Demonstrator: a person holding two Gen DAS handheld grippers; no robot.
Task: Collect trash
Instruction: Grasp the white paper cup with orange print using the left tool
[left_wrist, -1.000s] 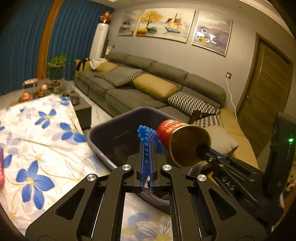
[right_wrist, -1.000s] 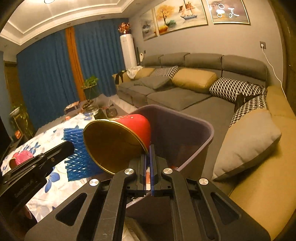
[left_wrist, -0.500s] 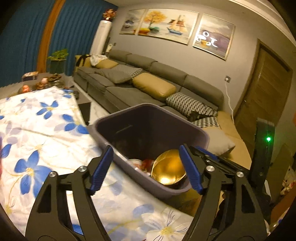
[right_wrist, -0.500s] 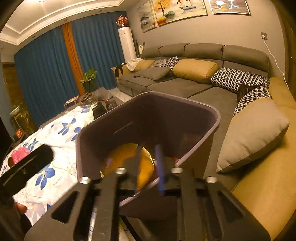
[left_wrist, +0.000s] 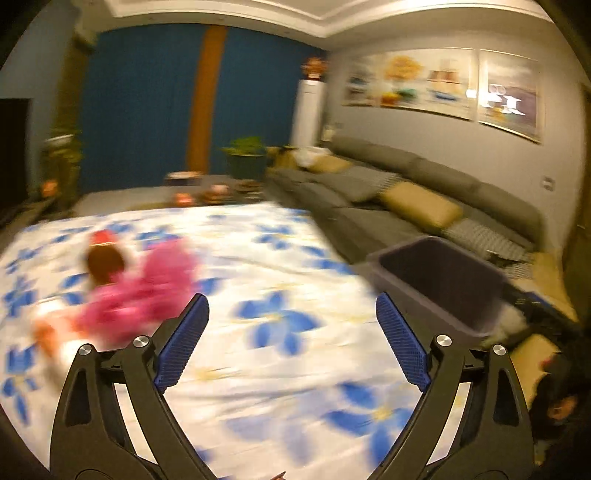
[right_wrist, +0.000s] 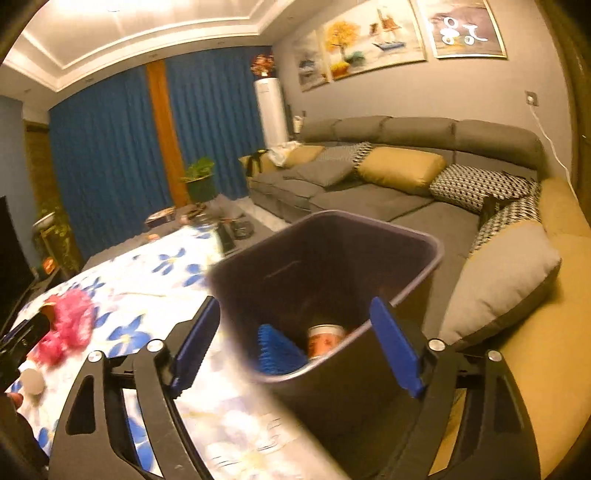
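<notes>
- Trash, binned: blue foam net (right_wrist: 275, 352) and a can (right_wrist: 325, 338), lying side by side at the bottom of the dark bin (right_wrist: 413, 236).
- Trash, loose: pink crumpled item (left_wrist: 144, 291) on the flowered tablecloth (left_wrist: 280, 369), with a brown object (left_wrist: 104, 263) beside it; blurred, kind not clear.
- Small pale round object (right_wrist: 32, 382) near the pink item.
- Bin: upright at the table's edge, between the table and the grey sofa (right_wrist: 406, 192).
- Left gripper (left_wrist: 291, 343): jaws have just been opening, now wide, nothing between them; faces the tablecloth, bin to its right.
- Right gripper (right_wrist: 295, 347): jaws have just been opening, now wide and empty; over the bin's near rim.
</notes>
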